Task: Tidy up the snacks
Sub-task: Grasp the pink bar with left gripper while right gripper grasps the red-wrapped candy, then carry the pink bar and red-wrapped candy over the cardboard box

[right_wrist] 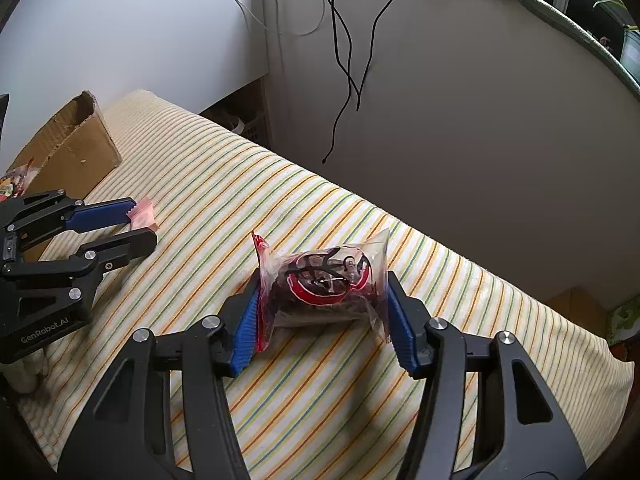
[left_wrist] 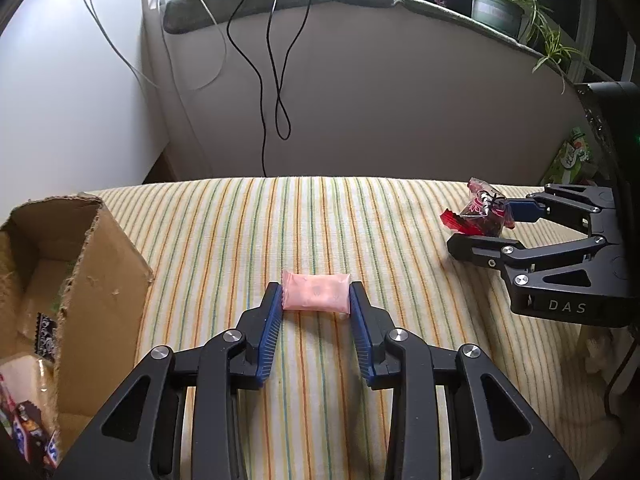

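Pink packet [left_wrist: 316,292], red-and-clear wrapper [right_wrist: 324,280], brown cardboard box [left_wrist: 104,256], multicolour-striped cloth [left_wrist: 320,216].

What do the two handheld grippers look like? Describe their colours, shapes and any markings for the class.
Both are alike: the left gripper and right gripper have matte black linkage arms with triangular cut-outs and round silver pivot bolts, ending in blue ribbed finger pads. Seen from the side, the left body reads "GenRobot.AI" and the right body reads "DAS". No hands or sleeves show.
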`<state>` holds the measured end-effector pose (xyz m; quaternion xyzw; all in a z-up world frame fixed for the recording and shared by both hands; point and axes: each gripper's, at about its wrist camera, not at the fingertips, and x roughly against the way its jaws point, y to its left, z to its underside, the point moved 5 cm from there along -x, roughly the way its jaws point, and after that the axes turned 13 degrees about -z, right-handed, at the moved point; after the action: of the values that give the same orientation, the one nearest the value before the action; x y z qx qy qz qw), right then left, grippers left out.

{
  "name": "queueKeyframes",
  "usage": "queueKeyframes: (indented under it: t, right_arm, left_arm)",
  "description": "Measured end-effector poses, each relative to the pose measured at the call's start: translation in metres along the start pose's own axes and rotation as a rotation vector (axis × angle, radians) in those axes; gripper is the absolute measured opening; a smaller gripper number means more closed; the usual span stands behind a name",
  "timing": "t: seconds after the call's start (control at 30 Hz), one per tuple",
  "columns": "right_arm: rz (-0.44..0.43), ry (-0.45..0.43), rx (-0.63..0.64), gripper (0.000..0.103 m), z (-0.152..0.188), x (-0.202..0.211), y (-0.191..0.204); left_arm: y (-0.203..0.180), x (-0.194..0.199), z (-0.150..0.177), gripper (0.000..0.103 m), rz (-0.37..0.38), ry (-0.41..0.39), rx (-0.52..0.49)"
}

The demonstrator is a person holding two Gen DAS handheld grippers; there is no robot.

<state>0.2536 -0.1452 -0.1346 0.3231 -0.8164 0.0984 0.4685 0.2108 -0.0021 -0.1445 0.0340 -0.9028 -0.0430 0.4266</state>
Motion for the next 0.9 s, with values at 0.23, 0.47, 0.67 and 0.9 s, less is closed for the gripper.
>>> queueKeyframes:
  t: [0.23,0.47,0.67,0.9]
  right_arm:
    - [0.001,-0.017,0.018,0.058,-0.001,0.015,0.011]
    - [-0.008,-0.055,0.058,0.058,-0.013,0.039,0.044]
    - [-0.024,-0.083,0.115,0.058,-0.024,0.057,0.085]
    - [-0.068,-0.106,0.178,0.058,-0.038,0.061,0.144]
  left_arm:
    - [0.003,0.022,0.0,0.032,0.002,-0.036,0.004]
    - [0.017,0.059,0.003,0.032,0.001,-0.1,0.024]
    - [0.042,0.094,0.008,0.032,-0.019,-0.149,0.049]
    - [0.08,0.122,0.017,0.032,-0.065,-0.179,0.091]
